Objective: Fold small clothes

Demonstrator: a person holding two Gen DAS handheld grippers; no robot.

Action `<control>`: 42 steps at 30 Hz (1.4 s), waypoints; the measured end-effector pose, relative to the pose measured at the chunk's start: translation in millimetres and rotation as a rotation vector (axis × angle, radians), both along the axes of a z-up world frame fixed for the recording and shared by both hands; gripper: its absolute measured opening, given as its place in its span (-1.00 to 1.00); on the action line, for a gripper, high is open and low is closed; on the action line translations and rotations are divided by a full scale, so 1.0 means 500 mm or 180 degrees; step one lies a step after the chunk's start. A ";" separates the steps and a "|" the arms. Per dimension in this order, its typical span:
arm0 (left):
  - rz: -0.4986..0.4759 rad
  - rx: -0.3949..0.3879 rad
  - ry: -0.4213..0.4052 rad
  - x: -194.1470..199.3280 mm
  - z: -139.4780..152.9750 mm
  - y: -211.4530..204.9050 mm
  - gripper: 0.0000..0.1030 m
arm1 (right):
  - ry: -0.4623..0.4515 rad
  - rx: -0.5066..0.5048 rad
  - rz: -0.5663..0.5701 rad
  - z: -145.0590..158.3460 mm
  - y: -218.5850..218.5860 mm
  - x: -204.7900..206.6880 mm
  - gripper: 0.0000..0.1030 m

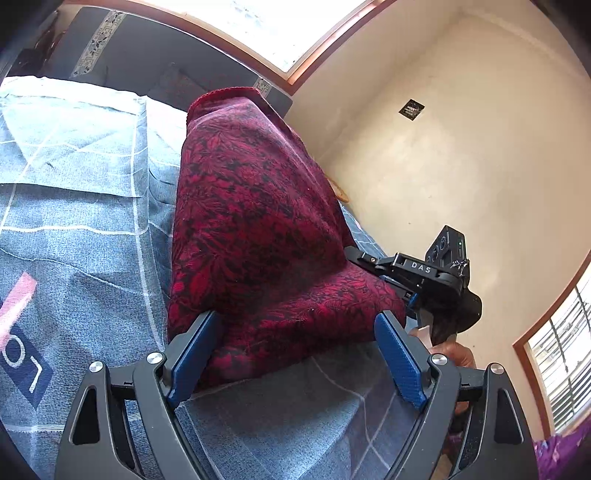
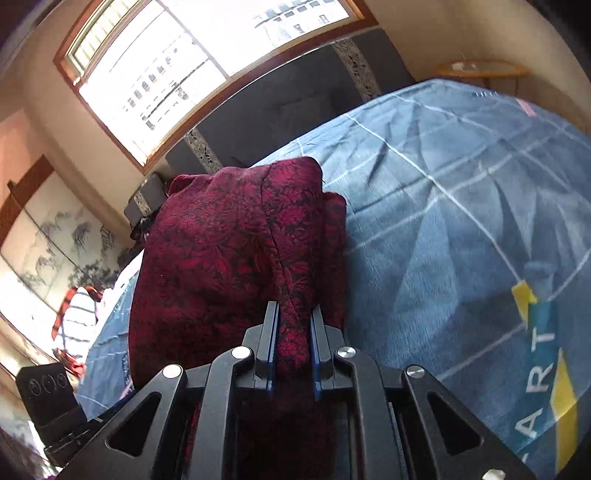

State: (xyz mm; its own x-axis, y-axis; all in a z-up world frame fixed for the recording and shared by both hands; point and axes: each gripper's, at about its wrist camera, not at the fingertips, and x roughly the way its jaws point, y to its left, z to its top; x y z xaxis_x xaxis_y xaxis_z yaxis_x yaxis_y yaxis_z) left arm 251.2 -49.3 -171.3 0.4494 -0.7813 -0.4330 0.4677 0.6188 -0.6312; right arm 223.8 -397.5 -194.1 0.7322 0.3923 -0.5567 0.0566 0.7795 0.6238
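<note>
From my left wrist, my left claw (image 1: 295,354) stands wide apart, its blue pads (image 1: 192,354) flanking the near end of the red and black patterned garment (image 1: 255,221). The left pad lies right at the cloth's edge, perhaps brushing it; the right pad sits just beside the fabric, and I cannot tell whether it touches. Nothing is pinched between them, so this claw is released. The garment rises from the blue checked bedspread (image 1: 74,206) like a draped tent, its far hem lifted high toward the window (image 1: 280,26). At the garment's right side my right claw (image 1: 354,254) reaches in, its black body marked with white letters, its tips buried against the cloth. A hand (image 1: 458,354) shows behind it, low on the right.

From my right wrist, my right claw (image 2: 294,332) is clenched, the two pads nearly together with a fold of the red and black patterned garment (image 2: 221,251) squeezed between them. The fabric climbs from that pinch and bulges up and away, hanging over the blue checked bedspread (image 2: 443,206). The bedspread's printed yellow and teal patch with letters lies well apart on the right. A striped cloth (image 2: 79,310) lies beyond the garment on the left.
</note>
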 end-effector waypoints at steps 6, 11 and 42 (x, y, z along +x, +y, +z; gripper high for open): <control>0.0011 -0.0025 0.0018 0.003 -0.002 0.004 0.66 | 0.0038 -0.0392 -0.0002 0.016 0.033 0.017 -0.68; 0.0011 -0.0038 0.0027 0.003 -0.002 0.004 0.66 | 0.0084 -0.0688 -0.0063 0.028 0.056 0.024 -0.50; 0.0206 -0.0013 0.0030 -0.021 -0.002 0.013 0.76 | -0.0057 -0.0345 0.0733 0.021 0.078 0.120 -0.63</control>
State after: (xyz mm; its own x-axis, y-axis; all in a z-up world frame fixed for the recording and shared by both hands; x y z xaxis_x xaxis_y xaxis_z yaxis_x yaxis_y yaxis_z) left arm 240.5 -42.7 -172.4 0.4949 -0.7527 -0.4343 0.4208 0.6448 -0.6381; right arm 283.8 -358.7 -183.4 0.6406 0.4886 -0.5924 -0.1406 0.8330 0.5351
